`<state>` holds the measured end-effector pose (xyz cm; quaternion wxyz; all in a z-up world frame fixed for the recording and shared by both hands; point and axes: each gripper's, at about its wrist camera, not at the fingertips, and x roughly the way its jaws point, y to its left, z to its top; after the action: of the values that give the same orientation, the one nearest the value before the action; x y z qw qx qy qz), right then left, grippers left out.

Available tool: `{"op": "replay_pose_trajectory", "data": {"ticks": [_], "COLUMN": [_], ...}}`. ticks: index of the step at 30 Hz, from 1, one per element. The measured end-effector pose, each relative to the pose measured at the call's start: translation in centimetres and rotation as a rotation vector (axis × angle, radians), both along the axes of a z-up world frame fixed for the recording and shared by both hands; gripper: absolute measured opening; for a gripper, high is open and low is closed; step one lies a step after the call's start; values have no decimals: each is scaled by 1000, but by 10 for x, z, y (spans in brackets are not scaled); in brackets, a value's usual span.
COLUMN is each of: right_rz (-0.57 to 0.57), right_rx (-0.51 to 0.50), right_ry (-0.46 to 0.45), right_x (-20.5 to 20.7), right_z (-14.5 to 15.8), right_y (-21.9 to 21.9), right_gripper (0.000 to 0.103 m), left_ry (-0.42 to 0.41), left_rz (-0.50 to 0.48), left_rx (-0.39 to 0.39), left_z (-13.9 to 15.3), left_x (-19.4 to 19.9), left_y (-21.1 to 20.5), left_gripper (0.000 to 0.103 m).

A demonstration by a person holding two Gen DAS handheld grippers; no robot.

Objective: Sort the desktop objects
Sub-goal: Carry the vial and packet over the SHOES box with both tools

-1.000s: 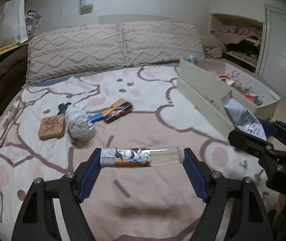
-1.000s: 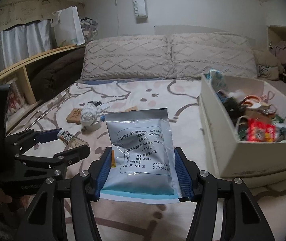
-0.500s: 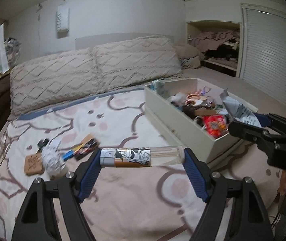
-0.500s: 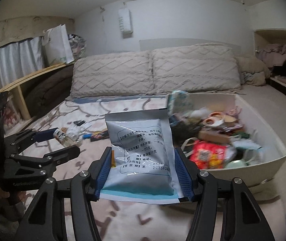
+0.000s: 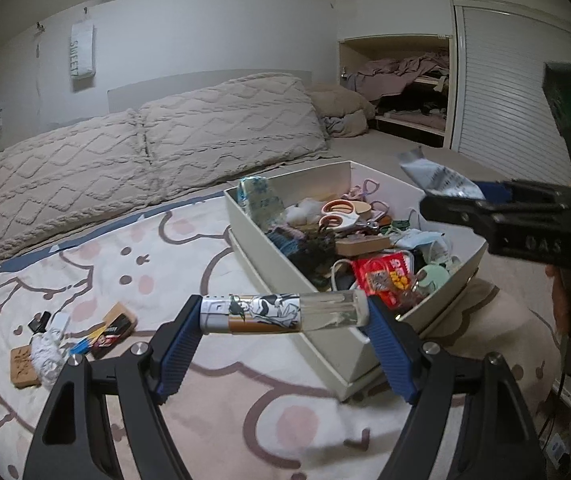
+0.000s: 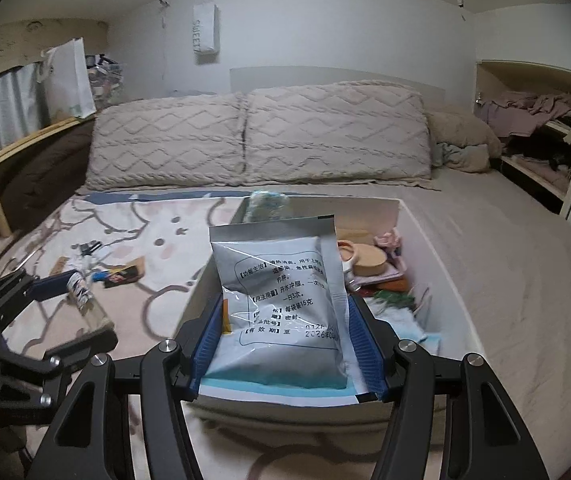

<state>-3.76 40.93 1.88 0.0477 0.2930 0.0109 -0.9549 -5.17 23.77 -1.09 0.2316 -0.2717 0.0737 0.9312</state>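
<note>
Two hand-held grippers hover above a bed covered with a cartoon-print blanket (image 5: 133, 268), each carrying one item. Seen from its own wrist camera, the left gripper (image 5: 285, 312) clamps a lighter (image 5: 281, 309) lengthwise between its blue pads; the lighter lies crosswise, with a silver cap on the left, a cartoon label in the middle and a clear body on the right. It hangs just in front of the near corner of a white cardboard box (image 5: 309, 280) that sits on the blanket, crammed with small things (scissors with pink handles, a red snack packet, a blue face mask). From the right wrist camera, the right gripper (image 6: 287, 328) pinches a grey foil medicine sachet (image 6: 281, 304) by its two side edges, upright and printed with Chinese text, above the near end of that same box (image 6: 437, 264). Further left on the blanket lie a wooden coaster (image 5: 24, 364), a crumpled white wad (image 5: 47, 354) and a dark flat packet (image 5: 114, 330), close together.
</note>
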Motion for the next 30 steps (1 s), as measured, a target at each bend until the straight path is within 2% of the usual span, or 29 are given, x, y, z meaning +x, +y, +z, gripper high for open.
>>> {"op": "replay_pose_trajectory", "data": {"ticks": [14, 20, 30], "right_rz": [-7, 1, 4], "right_rx": [31, 66, 60], "right_ry": [-108, -213, -369], "right_x": [-100, -139, -193], "right_z": [14, -5, -33], "right_y": [6, -3, -10], "right_gripper": [61, 61, 61], "left_ry": [-31, -47, -52], "left_rz": [-39, -51, -83], "left_rx": [46, 67, 60], "left_z": [-4, -6, -10], "left_x": [-30, -39, -46], "left_y": [21, 26, 38], "left_gripper": [79, 79, 79]}}
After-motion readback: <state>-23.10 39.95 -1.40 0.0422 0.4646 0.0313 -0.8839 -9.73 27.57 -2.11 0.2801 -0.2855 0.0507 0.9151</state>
